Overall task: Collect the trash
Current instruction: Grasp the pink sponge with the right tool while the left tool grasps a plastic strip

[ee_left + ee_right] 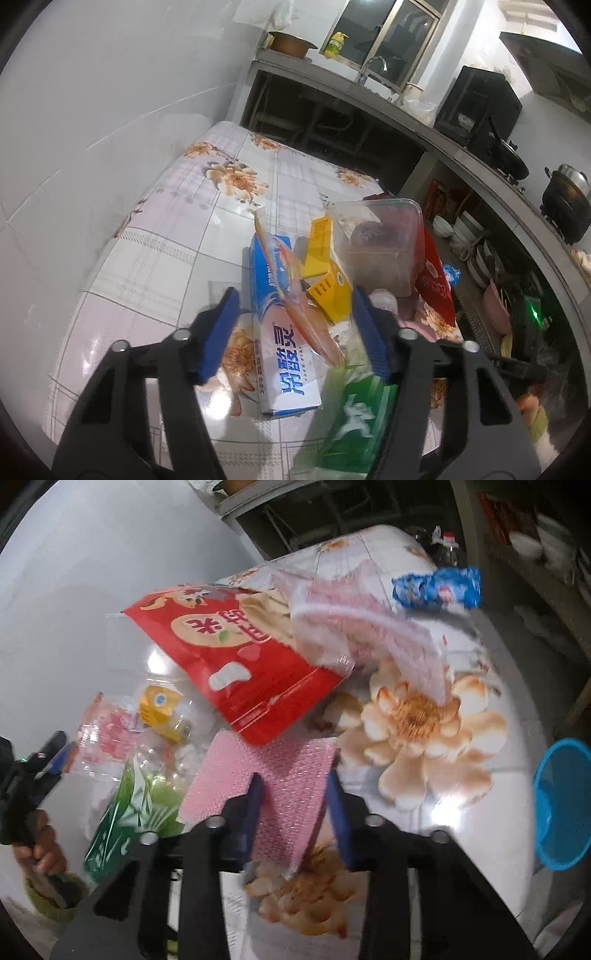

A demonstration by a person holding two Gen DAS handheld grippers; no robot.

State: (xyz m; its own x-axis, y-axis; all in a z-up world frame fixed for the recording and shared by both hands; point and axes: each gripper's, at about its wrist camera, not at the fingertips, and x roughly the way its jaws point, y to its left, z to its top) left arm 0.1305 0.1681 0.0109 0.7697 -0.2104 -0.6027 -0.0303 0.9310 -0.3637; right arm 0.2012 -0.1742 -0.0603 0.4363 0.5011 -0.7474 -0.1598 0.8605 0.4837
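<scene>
Trash pile, on floral-cloth worktop [155,236]; entries left to right.

Left gripper [295,328]: fingers apart, straddling a blue-and-white carton [280,365] and a clear wrapper [314,332], pads not visibly pressing. Advice: centre on the carton's long sides before closing, keeping the wrapper out of the bite.

Green pack [354,421]: near right of carton, partly under the right finger.

Yellow boxes [325,266], clear tub [380,243], red pouch [240,661]: farther back.

Right gripper [295,786]: fingers clamped on a pink textured sheet [277,794]. Advice: lift clear of the red pouch overlapping its far edge.

Blue basket [561,805]: far right, cut off by the frame; likely the bin.

Unclear: tub contents, blurred blue wrapper [436,587].
</scene>
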